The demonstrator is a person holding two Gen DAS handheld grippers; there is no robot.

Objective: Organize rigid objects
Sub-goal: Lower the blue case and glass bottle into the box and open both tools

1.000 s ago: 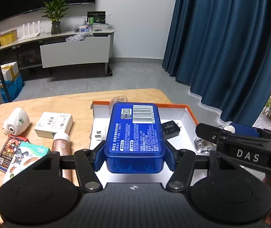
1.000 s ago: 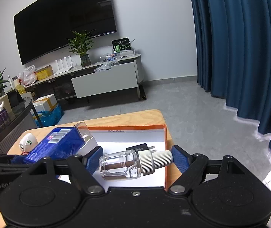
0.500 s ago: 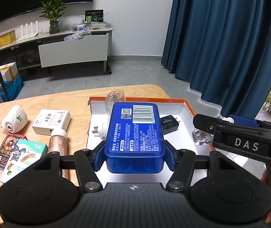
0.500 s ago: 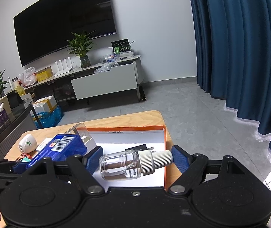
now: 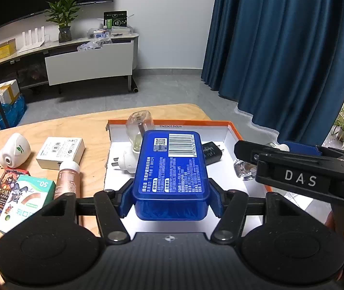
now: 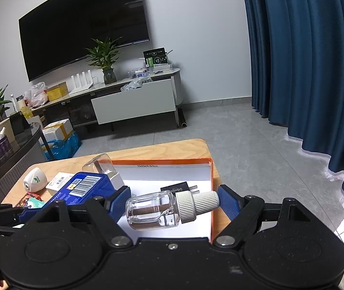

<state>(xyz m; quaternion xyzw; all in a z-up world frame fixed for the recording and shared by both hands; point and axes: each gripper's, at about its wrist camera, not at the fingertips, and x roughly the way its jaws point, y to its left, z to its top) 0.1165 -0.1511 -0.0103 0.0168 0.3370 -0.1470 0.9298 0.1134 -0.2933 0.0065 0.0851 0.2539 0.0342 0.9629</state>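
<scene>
While the left tool (image 5: 170, 201) clamps the blue plastic box (image 5: 170, 169) by its long sides, that box hangs above the white floor of the orange-rimmed tray (image 5: 231, 126). Its upturned face carries a barcode, a small QR square and rows of white Chinese print too fine to read. The right tool (image 6: 173, 206), its arm marked "DAS" in the left view, grips a clear glass bottle (image 6: 152, 211) lengthwise, one pad on the base and one on the end of the ribbed white cap (image 6: 197, 205); the bottle lies sideways over the tray's near right part. A thumb shows at the right edge of the left view.

Inside the tray lie a black charger (image 5: 210, 152) with faint lettering, and a white plug-in device (image 5: 126, 160) with a clear bottle (image 5: 139, 126) standing out of it. The tray's far wall bears a small size label.

Left of the tray, on the light wooden surface (image 5: 87, 125), sit a green-and-white carton (image 5: 27, 200) marked "50", a card pack with cartoon art (image 5: 4, 191), a copper-coloured bottle with a white cap (image 5: 66, 178), a white box with printed labels (image 5: 60, 152) and a white rounded gadget with a green leaf logo (image 5: 15, 149).

Beyond, grey tile floor, dark blue curtains (image 6: 304, 60), a low media console (image 6: 135, 101) with a potted plant (image 6: 104, 58), and a wall-mounted television (image 6: 82, 29).
</scene>
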